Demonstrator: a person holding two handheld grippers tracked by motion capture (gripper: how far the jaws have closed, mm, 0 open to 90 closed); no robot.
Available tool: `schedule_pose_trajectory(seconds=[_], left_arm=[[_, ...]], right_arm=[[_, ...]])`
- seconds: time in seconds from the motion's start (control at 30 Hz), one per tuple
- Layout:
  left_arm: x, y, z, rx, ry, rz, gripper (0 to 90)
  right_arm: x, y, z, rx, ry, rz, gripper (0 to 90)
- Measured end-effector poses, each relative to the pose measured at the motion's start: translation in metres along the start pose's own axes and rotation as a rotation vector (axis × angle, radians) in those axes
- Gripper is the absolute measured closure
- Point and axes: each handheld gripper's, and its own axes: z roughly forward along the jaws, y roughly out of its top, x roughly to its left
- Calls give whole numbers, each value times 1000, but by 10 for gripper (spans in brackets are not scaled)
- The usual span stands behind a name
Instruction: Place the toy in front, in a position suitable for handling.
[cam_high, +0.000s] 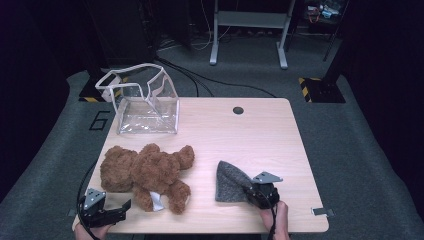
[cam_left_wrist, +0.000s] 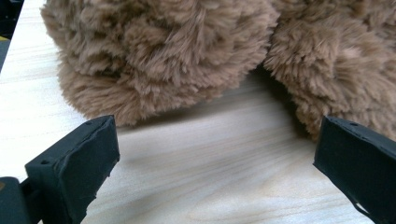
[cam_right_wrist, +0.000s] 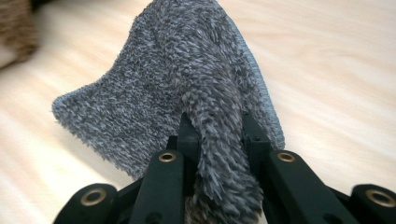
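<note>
Black jaws of the right gripper (cam_right_wrist: 212, 133) pinch a grey cloth (cam_right_wrist: 187, 84) over the pale wooden table (cam_high: 260, 135); left gripper (cam_high: 117, 210) gapes empty.

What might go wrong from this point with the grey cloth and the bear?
The right tool pinches only a bunched fold at one end of the grey cloth; the fuzzy fabric may slip out if pulled. The rest of the cloth lies on the table, so it could drag toward the teddy bear. The left tool stands open close to the bear's fur and may snag it.
</note>
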Motion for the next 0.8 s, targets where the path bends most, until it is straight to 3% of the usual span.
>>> schedule_pose_trajectory(seconds=[0.17, 0.23, 0.27, 0.3, 0.33, 0.4, 0.43, 0.47, 0.5, 0.63, 0.8], left_arm=[[2, 1, -4, 1, 0, -2, 0], [2, 1, -4, 3, -2, -3, 0], [2, 1, -5, 5, -1, -2, 0], [2, 1, -5, 5, -2, -3, 0], [2, 0, -5, 0, 0, -7, 0], [2, -1, -4, -6, 1, -12, 0], [2, -1, -4, -6, 1, -12, 0], [2, 0, -4, -2, 0, -12, 0], [2, 0, -4, 6, -2, -10, 0], [1, 0, -3, -8, -1, -19, 0], [1, 3, -3, -1, -9, -21, 0]], right_arm=[[-30, -1, -14, -11, -103, 35, 743], [-36, -1, -16, -6, -116, 43, 743], [-48, -2, -19, -7, -152, 62, 741], [-48, -2, -19, -7, -152, 62, 741], [-62, -4, -22, 3, -181, 68, 739], [-75, -5, -25, 2, -215, 90, 739], [-75, -5, -25, 2, -215, 90, 739], [-88, -5, -27, 7, -235, 110, 736], [-88, -5, -27, 7, -235, 110, 736], [-112, -1, -26, 23, -293, 152, 729], [-131, -1, -13, 50, -324, 218, 695]])
